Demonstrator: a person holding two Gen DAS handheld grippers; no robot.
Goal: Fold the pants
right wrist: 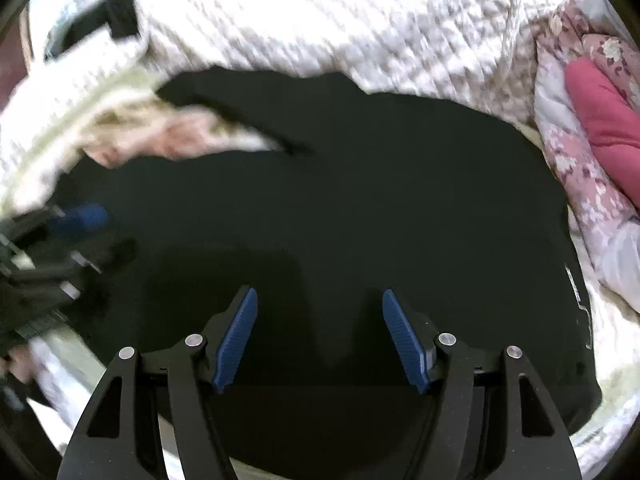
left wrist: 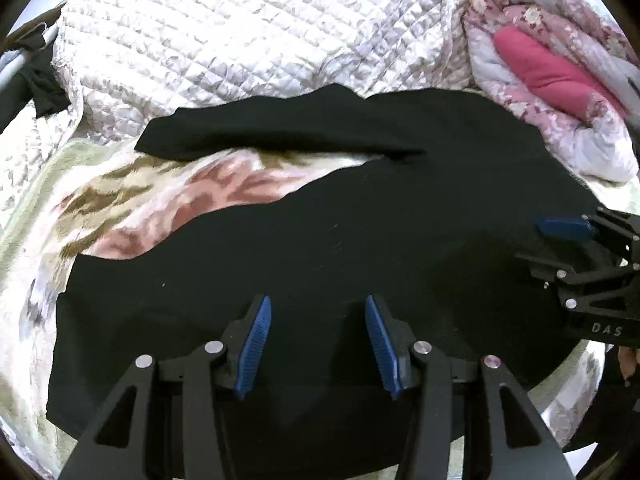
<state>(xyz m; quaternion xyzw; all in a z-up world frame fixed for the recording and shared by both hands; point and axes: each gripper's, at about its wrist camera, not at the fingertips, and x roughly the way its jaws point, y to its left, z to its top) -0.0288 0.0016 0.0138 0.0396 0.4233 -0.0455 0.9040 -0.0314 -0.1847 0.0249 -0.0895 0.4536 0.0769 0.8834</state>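
Note:
Black pants (left wrist: 320, 248) lie spread on a bed, legs running left, one leg (left wrist: 256, 128) farther back and apart from the near one. My left gripper (left wrist: 318, 308) is open and empty just above the near leg. My right gripper (right wrist: 320, 304) is open and empty above the waist part of the pants (right wrist: 360, 208). The right gripper also shows at the right edge of the left wrist view (left wrist: 560, 228). The left gripper shows blurred at the left edge of the right wrist view (right wrist: 80, 216).
A white quilted cover (left wrist: 240, 32) lies behind the pants. A floral blanket (left wrist: 160, 200) shows between the legs. A pink flowered duvet with a red pillow (left wrist: 552, 72) is bunched at the right. A rail with dark cloth (left wrist: 36, 64) stands far left.

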